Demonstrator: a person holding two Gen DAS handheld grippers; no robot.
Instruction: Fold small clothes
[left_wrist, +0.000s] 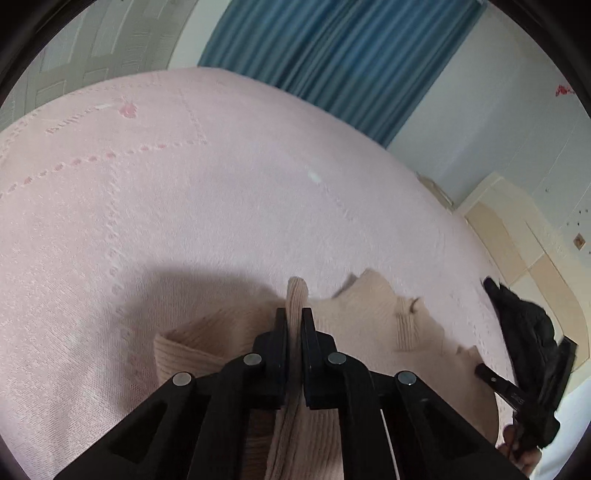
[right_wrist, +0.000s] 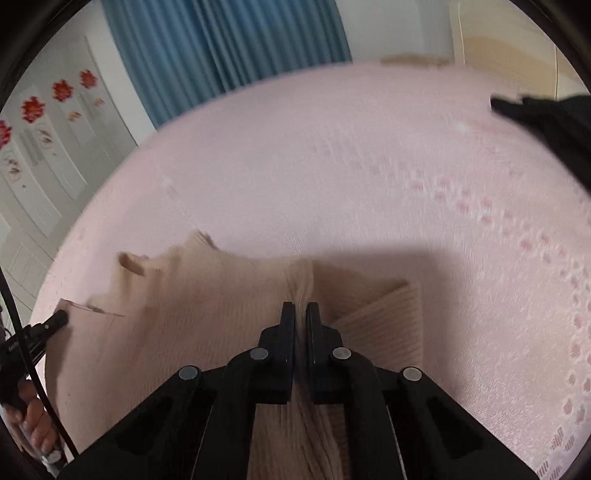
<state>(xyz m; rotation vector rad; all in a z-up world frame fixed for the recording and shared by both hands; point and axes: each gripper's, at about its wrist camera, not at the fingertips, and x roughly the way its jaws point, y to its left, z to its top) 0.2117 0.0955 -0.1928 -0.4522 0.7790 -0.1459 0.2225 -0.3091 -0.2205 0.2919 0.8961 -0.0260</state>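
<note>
Left claw (left_wrist: 294, 314) pinching sweater (left_wrist: 373, 314) fold; right claw (right_wrist: 301, 308) pinching same. Sweater spans between claws, crosswise on bed (left_wrist: 184, 203), clear bed ahead.

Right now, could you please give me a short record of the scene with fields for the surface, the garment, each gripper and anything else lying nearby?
surface: pink bedspread
garment: beige ribbed knit top, partly lifted off the bedspread
left gripper: shut on a pinched fold of the knit top
right gripper: shut on another fold of the same top
nearby: dark garment at the bed's edge
background: blue curtain
</note>
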